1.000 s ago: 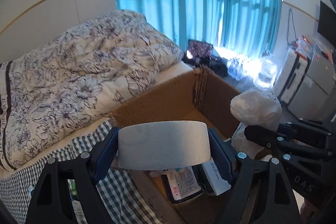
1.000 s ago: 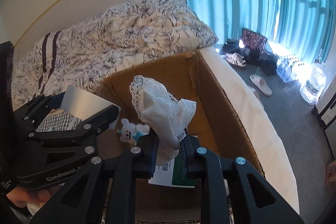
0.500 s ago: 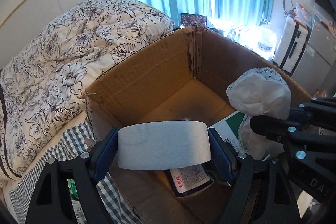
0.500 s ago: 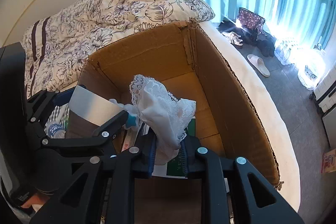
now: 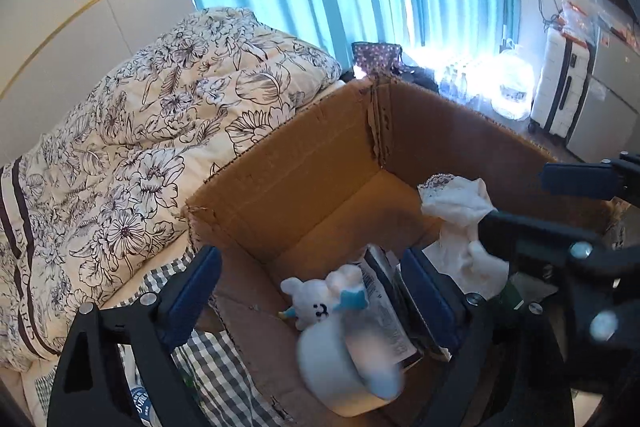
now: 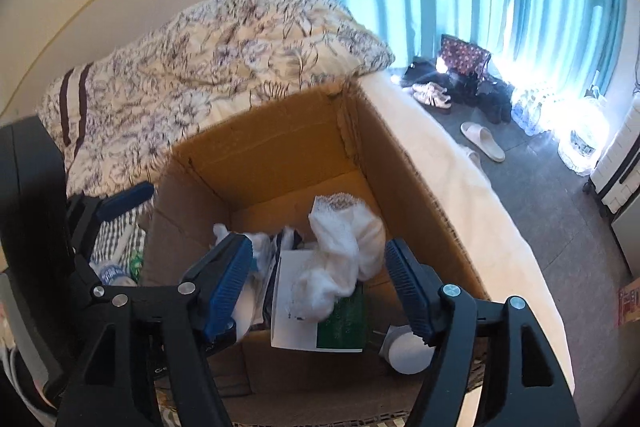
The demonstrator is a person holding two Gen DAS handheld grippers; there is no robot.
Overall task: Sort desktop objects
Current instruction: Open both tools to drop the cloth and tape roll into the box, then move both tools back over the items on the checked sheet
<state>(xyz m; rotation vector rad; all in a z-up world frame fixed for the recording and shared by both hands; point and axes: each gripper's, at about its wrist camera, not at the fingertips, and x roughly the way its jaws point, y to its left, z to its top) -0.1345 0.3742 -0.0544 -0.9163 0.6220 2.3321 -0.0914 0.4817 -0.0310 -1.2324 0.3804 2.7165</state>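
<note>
Two tools are open now. Left view: the left tool (image 5: 312,291) has let go, and the tape roll (image 5: 344,367) drops blurry into the box (image 5: 304,163). Right view: the right tool (image 6: 320,287) has let go too, and the white cloth (image 6: 344,259) lies inside. Both things are sorted.

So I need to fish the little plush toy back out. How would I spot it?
Look in the cardboard box on the bed. The plush toy lies at its near end beside the tape roll: small, white, with ears, a drawn face and a blue bow.
</note>
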